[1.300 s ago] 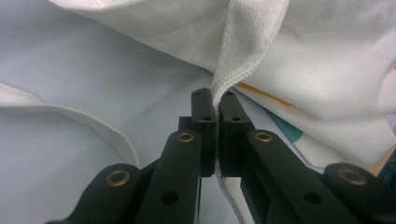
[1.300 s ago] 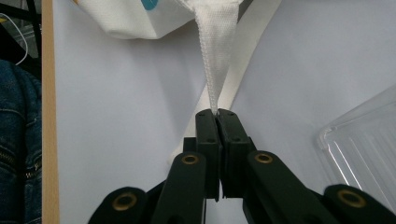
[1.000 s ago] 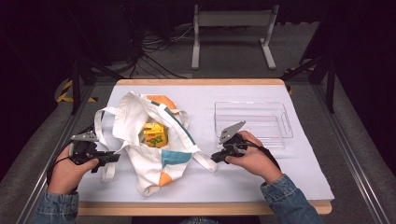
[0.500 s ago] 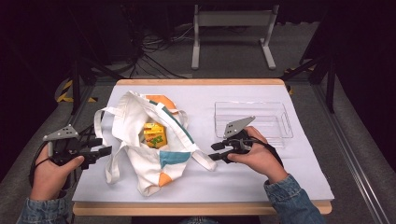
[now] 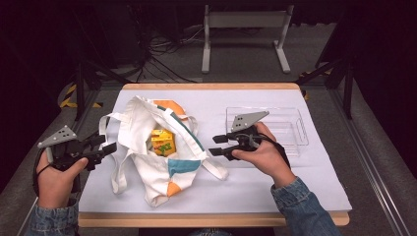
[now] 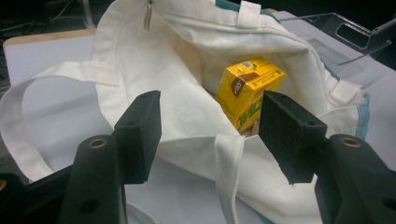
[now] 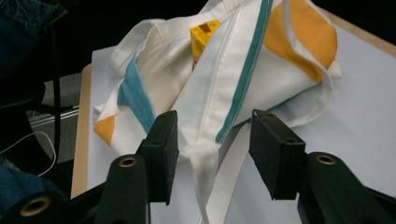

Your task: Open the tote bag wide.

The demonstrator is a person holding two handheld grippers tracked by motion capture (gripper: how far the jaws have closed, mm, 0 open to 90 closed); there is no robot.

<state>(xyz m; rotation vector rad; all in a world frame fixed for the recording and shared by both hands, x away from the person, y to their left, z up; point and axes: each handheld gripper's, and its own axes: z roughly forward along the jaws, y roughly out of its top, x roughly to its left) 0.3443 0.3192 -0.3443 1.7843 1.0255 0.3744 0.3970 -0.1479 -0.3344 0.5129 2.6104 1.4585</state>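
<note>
Bag (image 5: 162, 147): lying mid-table, mouth spread wide, likely to expose contents.
Juice box (image 5: 163, 142): yellow, inside the open bag, top in view.
Left gripper (image 5: 105, 150): just opening, jaws apart, empty, beside a handle.
Right gripper (image 5: 218, 145): just opening, parted, gripping nothing.
Clear tray (image 5: 301, 129): right of the bag, probable destination.

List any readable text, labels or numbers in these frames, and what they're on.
None can be read.
Yellow carton in the white bag: a brown label and green print on its side, too blurred to read.
Bag fabric: faint pale lettering, too faint to make out.
Clear tray: no markings visible.
</note>
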